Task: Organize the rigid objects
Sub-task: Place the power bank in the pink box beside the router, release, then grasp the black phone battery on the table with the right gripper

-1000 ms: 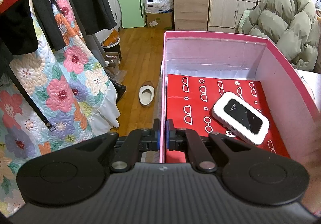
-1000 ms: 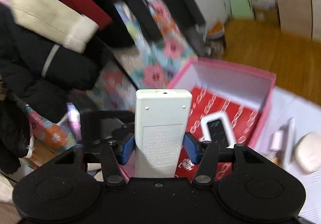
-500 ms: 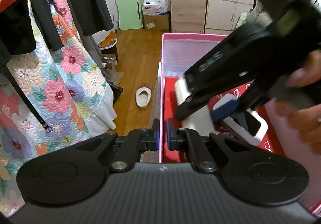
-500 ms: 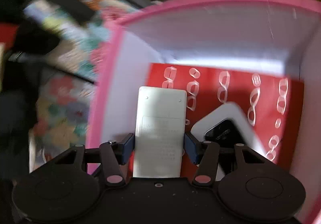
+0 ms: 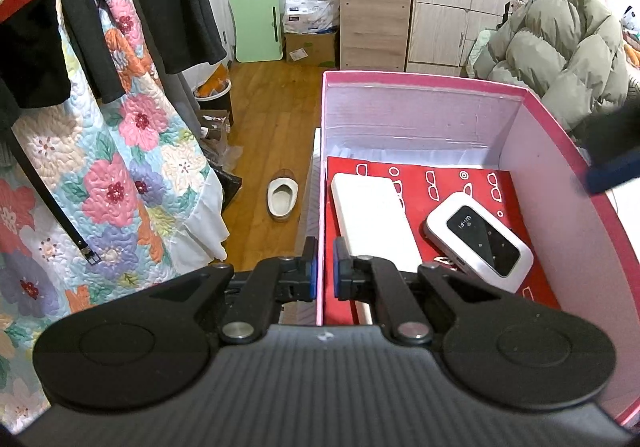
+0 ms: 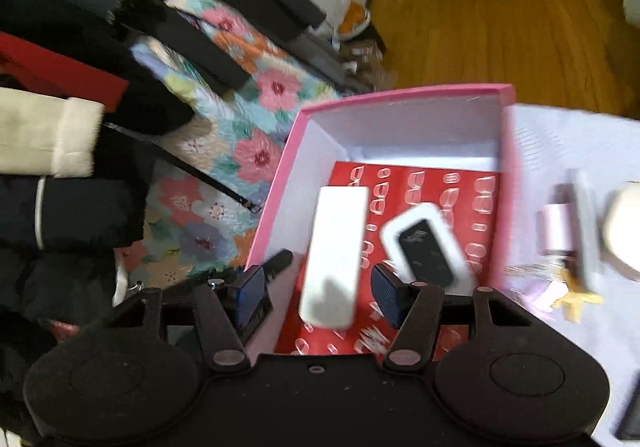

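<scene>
The white remote lies flat on the red patterned lining inside the pink box, along its left wall, just beside the white wifi router. The left gripper has its jaws closed on the box's left wall. Only the right wrist view shows the right gripper above the remote, jaws opening and clear of it, and small items on the table beside the box.

right gripper cropped, desk items blurred
</scene>
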The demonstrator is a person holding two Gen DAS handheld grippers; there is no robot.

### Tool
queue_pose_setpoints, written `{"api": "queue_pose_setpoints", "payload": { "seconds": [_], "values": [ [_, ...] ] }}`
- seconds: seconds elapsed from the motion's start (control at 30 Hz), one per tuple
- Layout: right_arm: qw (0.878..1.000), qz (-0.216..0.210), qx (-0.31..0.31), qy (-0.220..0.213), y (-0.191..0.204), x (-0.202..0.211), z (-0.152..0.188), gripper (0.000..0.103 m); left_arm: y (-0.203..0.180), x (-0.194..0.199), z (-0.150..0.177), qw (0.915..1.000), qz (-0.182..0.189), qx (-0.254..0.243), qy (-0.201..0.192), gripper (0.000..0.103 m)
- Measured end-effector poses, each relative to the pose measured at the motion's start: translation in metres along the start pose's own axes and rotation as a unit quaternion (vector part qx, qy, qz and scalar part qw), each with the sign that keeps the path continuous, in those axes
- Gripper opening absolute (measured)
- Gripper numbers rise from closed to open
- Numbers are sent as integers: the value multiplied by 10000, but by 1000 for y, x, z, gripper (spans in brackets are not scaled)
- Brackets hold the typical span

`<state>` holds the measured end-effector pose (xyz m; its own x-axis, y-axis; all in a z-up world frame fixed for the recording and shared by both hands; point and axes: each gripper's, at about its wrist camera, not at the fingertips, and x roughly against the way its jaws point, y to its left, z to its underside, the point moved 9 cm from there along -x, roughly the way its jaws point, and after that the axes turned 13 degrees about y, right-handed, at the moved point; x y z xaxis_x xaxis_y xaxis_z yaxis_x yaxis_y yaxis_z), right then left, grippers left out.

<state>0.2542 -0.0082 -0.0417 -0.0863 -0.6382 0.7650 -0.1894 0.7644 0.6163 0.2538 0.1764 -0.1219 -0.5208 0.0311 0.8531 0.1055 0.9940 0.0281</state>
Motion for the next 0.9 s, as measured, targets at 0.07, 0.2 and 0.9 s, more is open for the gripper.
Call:
{"api": "queue_pose_setpoints", "payload": {
  "seconds": [0.07, 0.2, 0.9],
  "values": [
    [9998, 77, 64, -143, -10, 22, 14, 65, 0, 0, 0, 10000, -10, -18, -1, 6],
    [9986, 347, 248, -301, -36, 54, 46, 66, -2, 1, -1, 10000, -41, -51, -5, 6],
    [8936, 1823, 4035, 732, -89, -40, 126, 81, -5, 3, -2, 9998, -146, -132, -10, 6]
  ]
}}
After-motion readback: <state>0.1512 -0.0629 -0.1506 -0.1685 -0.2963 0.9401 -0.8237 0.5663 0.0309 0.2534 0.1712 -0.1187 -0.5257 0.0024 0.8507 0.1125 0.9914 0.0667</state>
